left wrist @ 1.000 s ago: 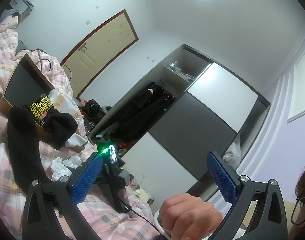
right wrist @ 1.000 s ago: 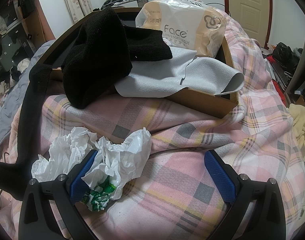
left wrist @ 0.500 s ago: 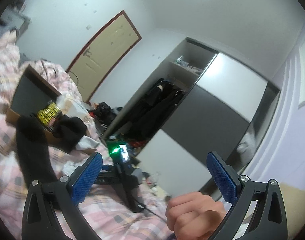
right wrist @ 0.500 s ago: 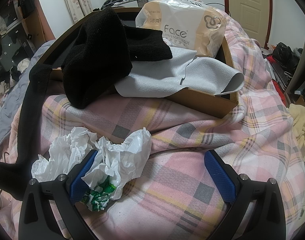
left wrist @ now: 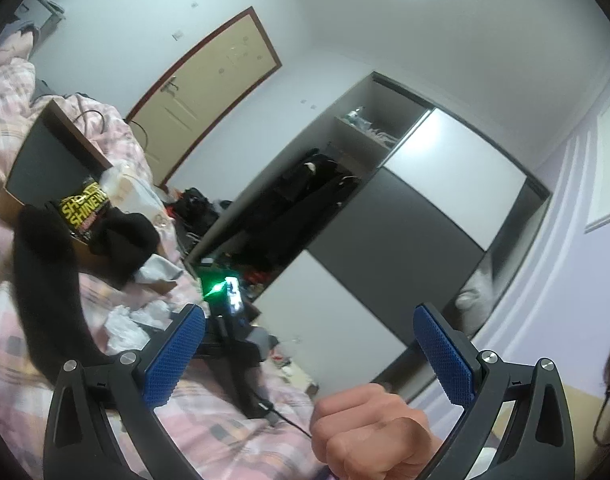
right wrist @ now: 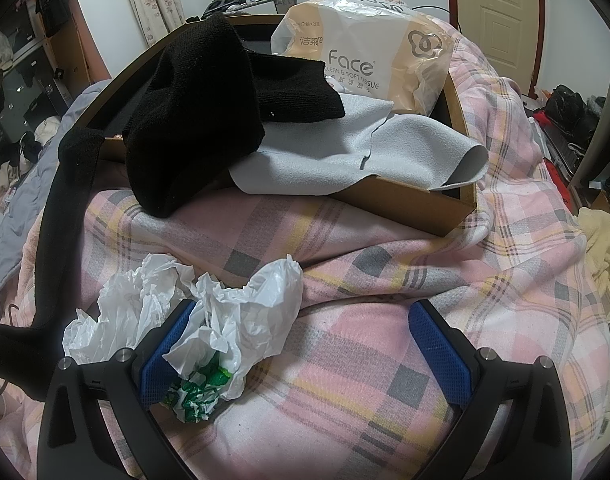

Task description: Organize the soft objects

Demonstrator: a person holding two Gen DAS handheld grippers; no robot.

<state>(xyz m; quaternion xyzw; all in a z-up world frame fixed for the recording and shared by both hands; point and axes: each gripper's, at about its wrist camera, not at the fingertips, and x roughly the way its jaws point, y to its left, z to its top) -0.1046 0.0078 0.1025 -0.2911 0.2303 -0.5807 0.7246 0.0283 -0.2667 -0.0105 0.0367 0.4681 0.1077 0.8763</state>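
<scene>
On the pink plaid bed [right wrist: 385, 320], right claw [right wrist: 301, 344] wide open beside crumpled plastic bag [right wrist: 225, 312], left claw [left wrist: 309, 344] open in air, black sock [right wrist: 193, 120] draped over cardboard box [right wrist: 417, 204].

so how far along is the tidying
Partly done: tissue pack, black knit and grey cloth sit in or over the box. Nothing is held; both tongs are open, the right tongs by the plastic bag. The long sock remains too.
</scene>
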